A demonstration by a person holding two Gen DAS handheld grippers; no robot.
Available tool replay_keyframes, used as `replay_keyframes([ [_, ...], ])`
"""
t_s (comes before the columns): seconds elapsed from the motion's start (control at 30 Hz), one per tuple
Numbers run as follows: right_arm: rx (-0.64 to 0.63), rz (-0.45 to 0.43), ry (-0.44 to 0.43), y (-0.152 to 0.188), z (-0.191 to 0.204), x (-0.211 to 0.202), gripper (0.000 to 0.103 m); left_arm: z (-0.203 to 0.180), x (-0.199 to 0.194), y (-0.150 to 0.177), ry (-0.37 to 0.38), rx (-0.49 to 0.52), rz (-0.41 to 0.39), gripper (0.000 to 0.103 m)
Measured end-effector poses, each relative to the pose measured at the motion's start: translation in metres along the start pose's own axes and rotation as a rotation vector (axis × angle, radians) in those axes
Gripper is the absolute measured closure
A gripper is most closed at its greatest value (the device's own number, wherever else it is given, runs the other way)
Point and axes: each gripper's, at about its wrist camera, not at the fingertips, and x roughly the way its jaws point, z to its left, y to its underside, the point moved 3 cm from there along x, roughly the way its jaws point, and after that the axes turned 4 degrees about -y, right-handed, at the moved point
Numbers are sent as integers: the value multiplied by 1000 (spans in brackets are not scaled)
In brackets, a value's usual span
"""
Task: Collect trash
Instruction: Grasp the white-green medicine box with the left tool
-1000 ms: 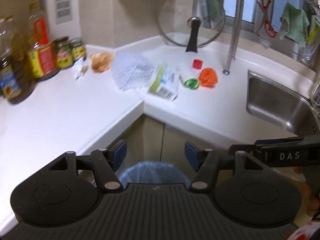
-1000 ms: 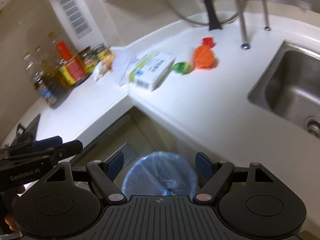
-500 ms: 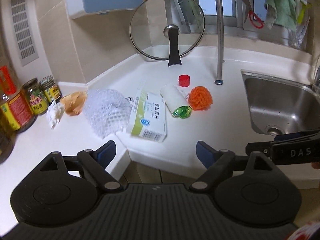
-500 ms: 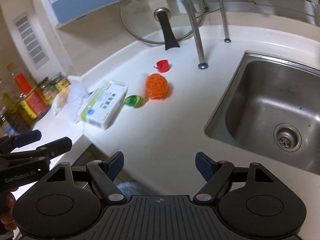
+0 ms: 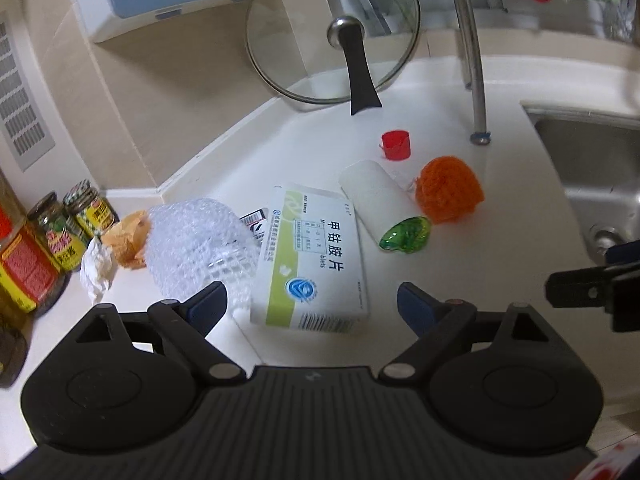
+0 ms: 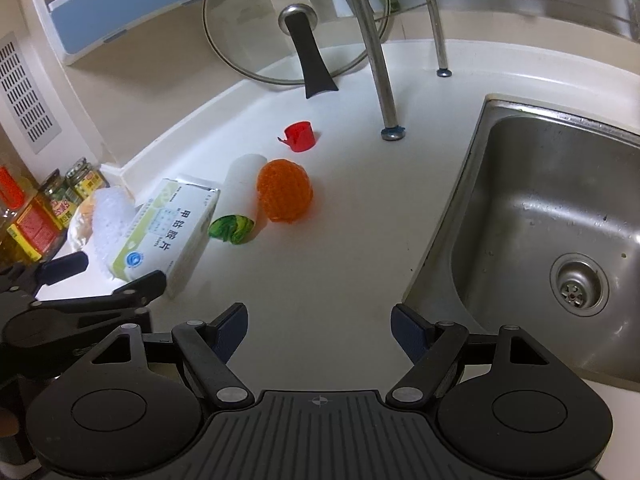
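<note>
Trash lies on the white counter (image 5: pixel 460 264): a green-and-white medicine box (image 5: pixel 314 258) (image 6: pixel 168 236), a white foam net (image 5: pixel 200 244), a white tube with a green wrapper (image 5: pixel 378 200) (image 6: pixel 238 196), an orange net ball (image 5: pixel 448 190) (image 6: pixel 284 192), a red cap (image 5: pixel 396 145) (image 6: pixel 299 136), brown paper (image 5: pixel 128 236) and a crumpled tissue (image 5: pixel 96 270). My left gripper (image 5: pixel 314 304) hovers just before the box, jaws still opening, nothing between them. My right gripper (image 6: pixel 318 326) stands open over bare counter, empty. In the right wrist view the left gripper (image 6: pixel 100 280) shows beside the box.
A steel sink (image 6: pixel 552 240) lies to the right. A glass lid (image 5: pixel 332 32) leans on the back wall beside a steel rack's legs (image 6: pixel 376 60). Jars (image 5: pixel 80 220) and sauce bottles (image 5: pixel 20 264) stand at the left.
Both grippers swung up from over the blue-lined bin under the counter and moved in over the counter toward the trash. The left jaws spread wider; the bin has left both views.
</note>
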Motion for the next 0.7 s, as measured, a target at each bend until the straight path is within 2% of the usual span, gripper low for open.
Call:
replay_keyframes([
  [0.27, 26, 19, 5, -4, -8, 11, 24, -8, 31, -2, -35, 73, 26, 13],
  [0.33, 32, 22, 8, -5, -10, 12, 24, -10, 36, -2, -40, 90, 31, 19],
  [0.47, 33, 18, 13, -6, -12, 14, 25, -12, 40, -1, -46, 113, 29, 24],
  [0.5, 36, 18, 12, -7, -13, 14, 24, -12, 41, -1, -47, 117, 28, 31],
  [0.53, 39, 16, 9, -7, -13, 15, 25, -12, 41, -1, -48, 123, 25, 33],
  [0.7, 26, 6, 0, -8, -9, 15, 24, -10, 37, 1, -56, 135, -5, 33],
])
